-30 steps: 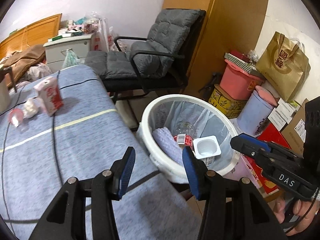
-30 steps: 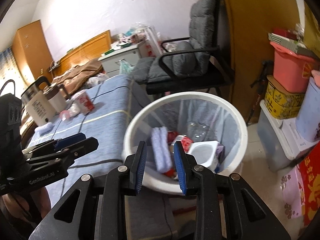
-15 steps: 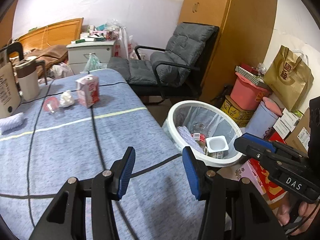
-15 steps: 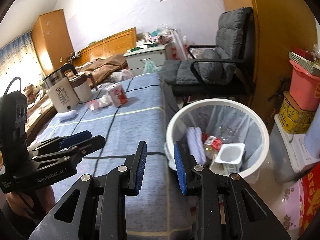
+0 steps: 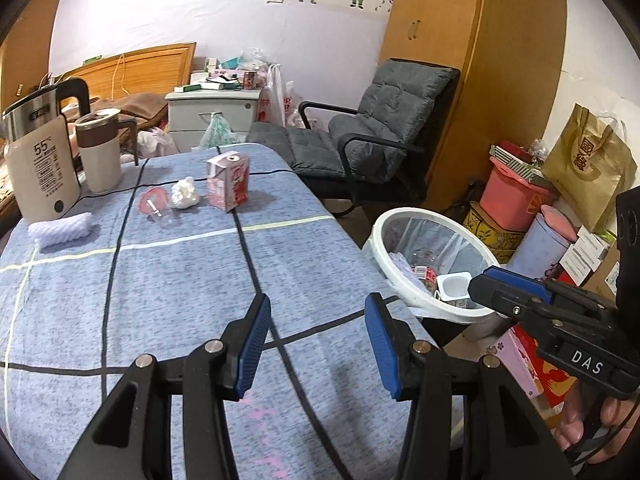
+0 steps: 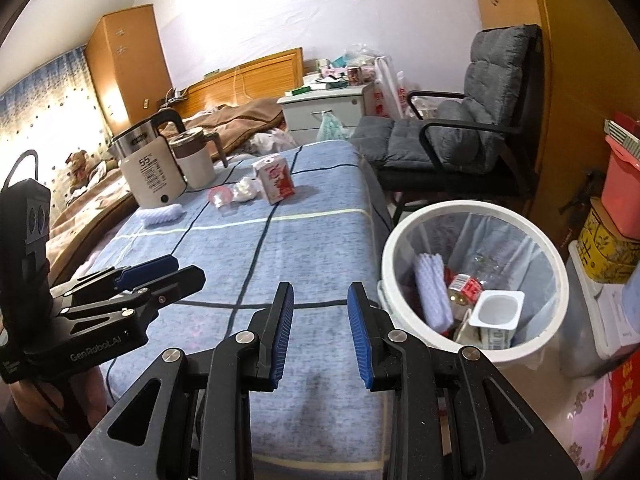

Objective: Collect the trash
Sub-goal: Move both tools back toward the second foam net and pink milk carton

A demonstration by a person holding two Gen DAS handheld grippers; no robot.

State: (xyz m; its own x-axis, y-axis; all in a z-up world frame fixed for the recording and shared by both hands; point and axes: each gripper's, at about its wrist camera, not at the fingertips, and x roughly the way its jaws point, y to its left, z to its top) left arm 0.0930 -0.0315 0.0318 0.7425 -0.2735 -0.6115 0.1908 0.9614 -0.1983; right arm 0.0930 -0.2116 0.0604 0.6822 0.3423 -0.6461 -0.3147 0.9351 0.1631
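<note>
Hovering over the near part of the blue checked bench [image 5: 180, 280], the left gripper [image 5: 316, 344] has its blue pads spread with nothing between them. The right gripper [image 6: 320, 336] hangs over the bench's near edge, its jaws parted more narrowly and likewise empty.

Trash waits at the far end of the bench: a pink drink carton [image 5: 228, 182] stands upright, a crumpled white tissue [image 5: 185, 194] lies just beside it on its left, and a clear plastic cup with a pink lid [image 5: 154, 208] lies on its side beside the tissue. A white foam sleeve [image 5: 60, 230] rests near the front of a white electric kettle [image 5: 38, 168], with a brown-lidded mug [image 5: 100, 152] just beside the kettle.

Off the bench's right side stands a white trash bin [image 6: 474, 280] lined with a clear bag. Inside it are another foam sleeve [image 6: 432, 292], a clear bottle with a red label [image 6: 466, 284] and an empty white yogurt cup [image 6: 496, 312].
</note>
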